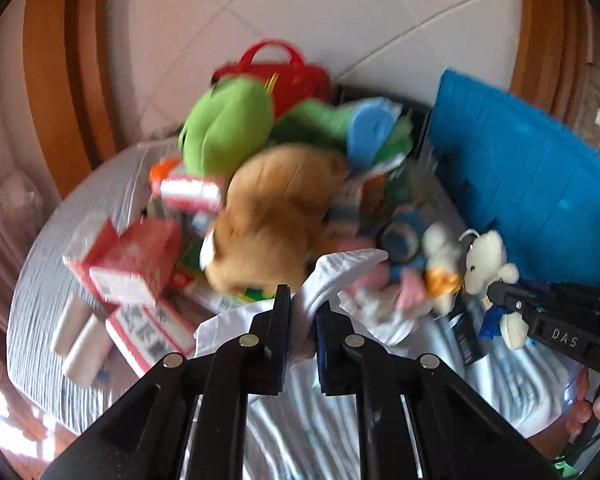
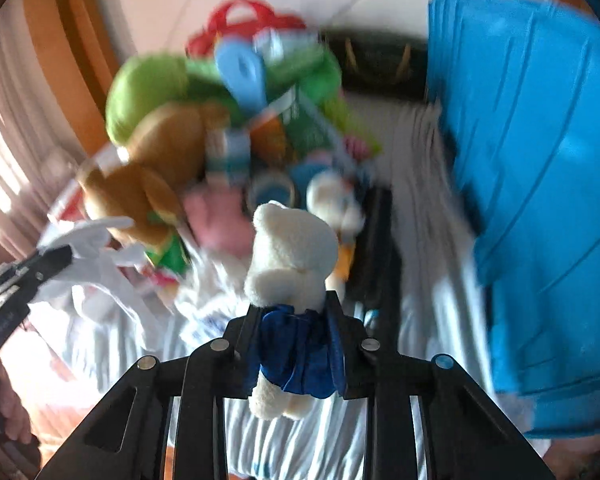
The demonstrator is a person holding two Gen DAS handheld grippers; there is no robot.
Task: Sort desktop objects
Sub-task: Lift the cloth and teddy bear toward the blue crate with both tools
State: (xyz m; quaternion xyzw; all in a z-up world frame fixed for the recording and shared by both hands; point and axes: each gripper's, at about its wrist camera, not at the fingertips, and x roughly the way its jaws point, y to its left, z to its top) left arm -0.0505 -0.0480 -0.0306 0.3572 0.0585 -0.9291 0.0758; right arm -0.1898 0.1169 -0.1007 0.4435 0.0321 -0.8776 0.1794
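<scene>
My left gripper [image 1: 303, 300] is shut on a white cloth [image 1: 340, 272] and holds it up over the cluttered table; it also shows in the right wrist view [image 2: 56, 260] with the cloth [image 2: 100, 256]. My right gripper [image 2: 294, 304] is shut on a small white plush bear in a blue dress [image 2: 292, 256], lifted above the table. The bear also shows in the left wrist view [image 1: 488, 264], held by the right gripper [image 1: 496, 292]. A pile holds a brown plush [image 1: 276, 216], a green plush [image 1: 228, 124] and a duck plush [image 1: 440, 264].
A blue bin [image 1: 532, 184] stands at the right, also in the right wrist view [image 2: 540, 160]. A red bag [image 1: 284, 72] is behind the pile. Red-and-white boxes [image 1: 132, 256] lie at left. The table has a striped grey cloth [image 1: 44, 280]. A black tube [image 2: 376, 248] lies near the bin.
</scene>
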